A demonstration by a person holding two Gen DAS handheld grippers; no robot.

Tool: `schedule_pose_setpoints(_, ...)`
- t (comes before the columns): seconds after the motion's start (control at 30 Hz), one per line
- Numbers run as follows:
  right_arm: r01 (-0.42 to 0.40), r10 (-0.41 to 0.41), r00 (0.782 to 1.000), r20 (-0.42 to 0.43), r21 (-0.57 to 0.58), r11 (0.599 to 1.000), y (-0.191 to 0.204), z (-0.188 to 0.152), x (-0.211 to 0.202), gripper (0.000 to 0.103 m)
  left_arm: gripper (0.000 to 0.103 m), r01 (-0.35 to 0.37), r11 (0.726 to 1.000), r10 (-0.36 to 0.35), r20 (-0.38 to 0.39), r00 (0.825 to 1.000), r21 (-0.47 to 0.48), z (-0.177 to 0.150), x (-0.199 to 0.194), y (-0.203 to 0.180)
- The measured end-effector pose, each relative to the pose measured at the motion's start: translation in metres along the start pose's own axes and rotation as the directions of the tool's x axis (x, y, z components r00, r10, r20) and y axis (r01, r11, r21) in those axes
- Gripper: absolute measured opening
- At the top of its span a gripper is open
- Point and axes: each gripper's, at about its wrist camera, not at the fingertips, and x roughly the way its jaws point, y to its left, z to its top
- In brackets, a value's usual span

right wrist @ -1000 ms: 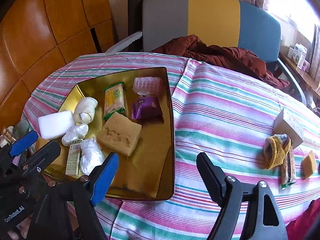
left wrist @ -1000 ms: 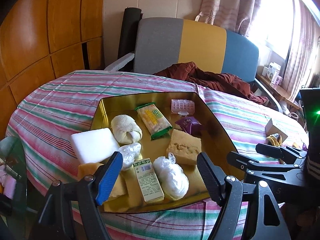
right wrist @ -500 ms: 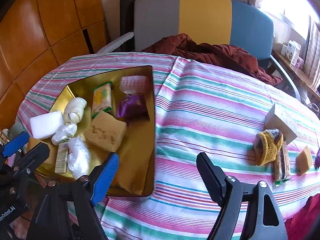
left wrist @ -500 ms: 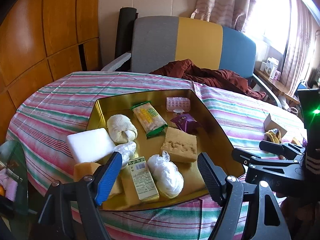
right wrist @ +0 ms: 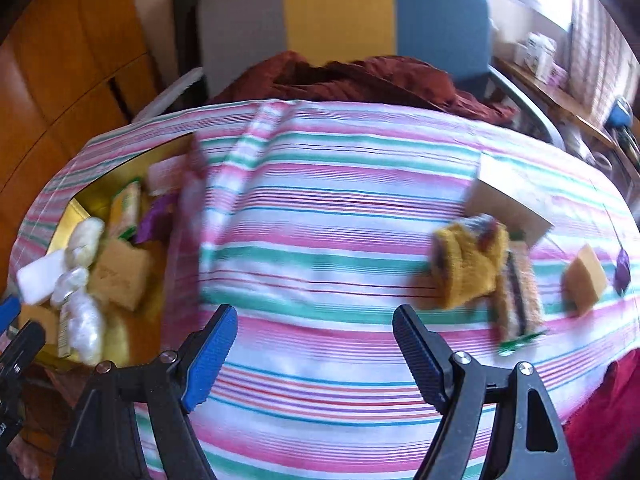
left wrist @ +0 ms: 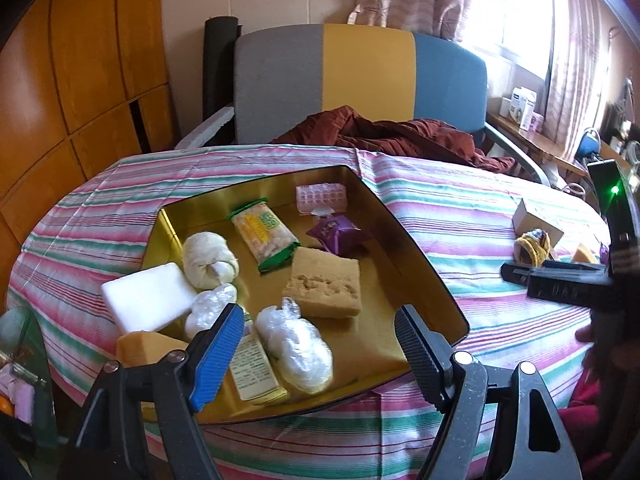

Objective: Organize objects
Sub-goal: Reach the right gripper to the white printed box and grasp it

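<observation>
A gold tray (left wrist: 416, 256) on the striped tablecloth holds several items: a sponge block (left wrist: 324, 286), a green snack packet (left wrist: 264, 234), a purple packet (left wrist: 338, 234), a white foam block (left wrist: 146, 302) and plastic-wrapped bundles (left wrist: 296, 344). My left gripper (left wrist: 320, 348) hovers open over the tray's near edge, nothing between its fingers. My right gripper (right wrist: 314, 350) stands open and empty above bare cloth. To its right lie a yellow knitted item (right wrist: 468, 264), a wrapped bar (right wrist: 518, 300), a yellow sponge piece (right wrist: 584, 280) and a cardboard box (right wrist: 508, 200). The tray (right wrist: 70, 220) sits at far left there.
A grey, yellow and blue chair (left wrist: 360, 80) with a dark red cloth (left wrist: 400, 132) stands behind the table. Wooden panelling (left wrist: 80, 80) lines the left. The right gripper's body (left wrist: 576, 284) shows at the right of the left wrist view. A glass surface (left wrist: 24, 352) lies lower left.
The right gripper has swept rightward across the cloth, away from the tray and closer to the knitted item; its view is blurred. The left gripper drifted slightly, the tray staying under it.
</observation>
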Motion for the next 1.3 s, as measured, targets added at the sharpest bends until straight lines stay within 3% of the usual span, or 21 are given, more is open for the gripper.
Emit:
schedule_pose_setpoints(0.33, 0.107, -0.106, 0.994, -0.019, 0.112, 0.988, -0.093, 0.027, 0.003, 0.081, 0.078, 0.040, 0.998, -0.039, -0.030, 0.999, 0.045, 0.002, 0.011, -0.020)
schedule_pose_setpoints(0.63, 0.235, -0.229, 0.972, -0.054, 0.131, 0.963, -0.162, 0.057, 0.031, 0.081, 0.078, 0.085, 0.994, -0.080, -0.059, 0.995, 0.075, 0.013, 0.026, -0.041)
schedule_pose_setpoints(0.9, 0.287, -0.289, 0.957, -0.024, -0.054, 0.956, -0.162, 0.083, 0.062, 0.085, 0.078, 0.138, 0.983, -0.128, -0.088, 0.988, 0.123, 0.024, 0.041, -0.068)
schedule_pose_setpoints(1.1, 0.269, -0.280, 0.960, -0.010, -0.238, 0.933, -0.150, 0.097, 0.081, 0.091, 0.078, 0.175, 0.972, -0.160, -0.101, 0.982, 0.154, 0.036, 0.051, -0.091)
schedule_pose_setpoints(1.3, 0.225, -0.242, 0.969, -0.051, -0.227, 0.948, -0.159, 0.098, 0.099, 0.089, 0.078, 0.219, 0.955, -0.200, -0.112, 0.973, 0.201, 0.047, 0.061, -0.126)
